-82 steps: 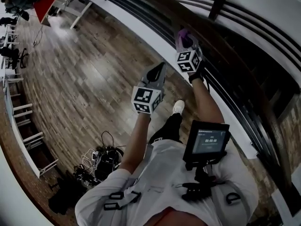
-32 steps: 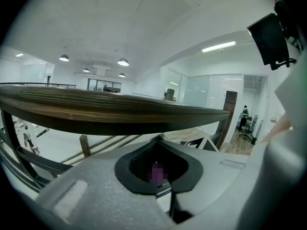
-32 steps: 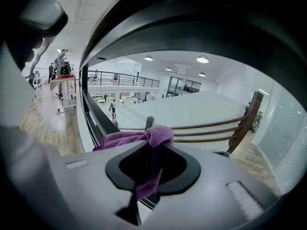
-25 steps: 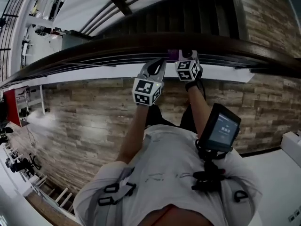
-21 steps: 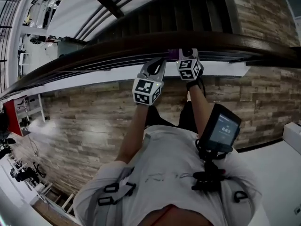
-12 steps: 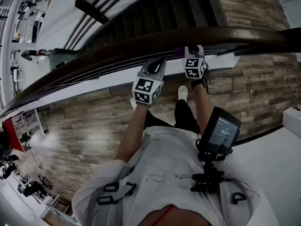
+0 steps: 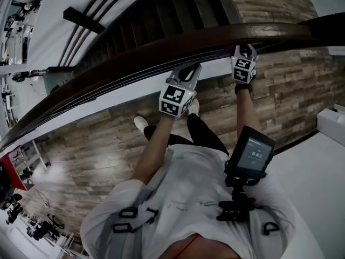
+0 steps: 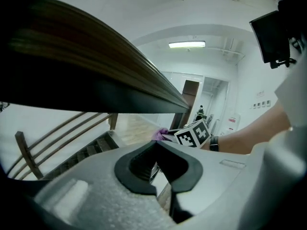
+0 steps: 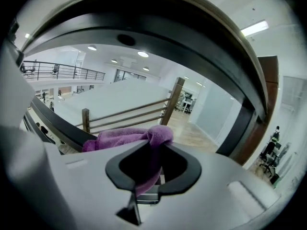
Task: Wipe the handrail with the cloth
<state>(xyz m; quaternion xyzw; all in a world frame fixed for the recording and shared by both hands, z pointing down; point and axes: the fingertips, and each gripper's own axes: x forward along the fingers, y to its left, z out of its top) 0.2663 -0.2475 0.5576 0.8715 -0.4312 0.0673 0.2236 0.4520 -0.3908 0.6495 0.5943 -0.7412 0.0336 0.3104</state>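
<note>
Handrail [image 7: 135, 55]: dark wood, curved, sweeping across the head view from lower left to upper right; stairs [image 7: 161, 15] on its far side, plank floor [image 7: 81, 144] on the near side.
Right gripper [image 7: 243, 52]: held up at the handrail's near edge, toward the right end; fingers closed on the cloth.
Cloth [image 9: 125, 139]: purple, pinched between the right fingers; one fold bunched over the fingertips, the rest spread out to the left, a strip hanging down in the hollow between the fingers. Close under the handrail, which arches overhead in the right gripper view; contact with the wood impossible to tell.
Left gripper [image 7: 190, 72]: also up at the handrail's near edge, to the left of the right gripper and apart from it; fingers closed together, nothing between them.
Left gripper view: handrail passing above the closed fingers, not between them; beyond, a corner of the cloth beside the right gripper's marker cube.
Chest: small screen [image 7: 252, 154] on a mount.
</note>
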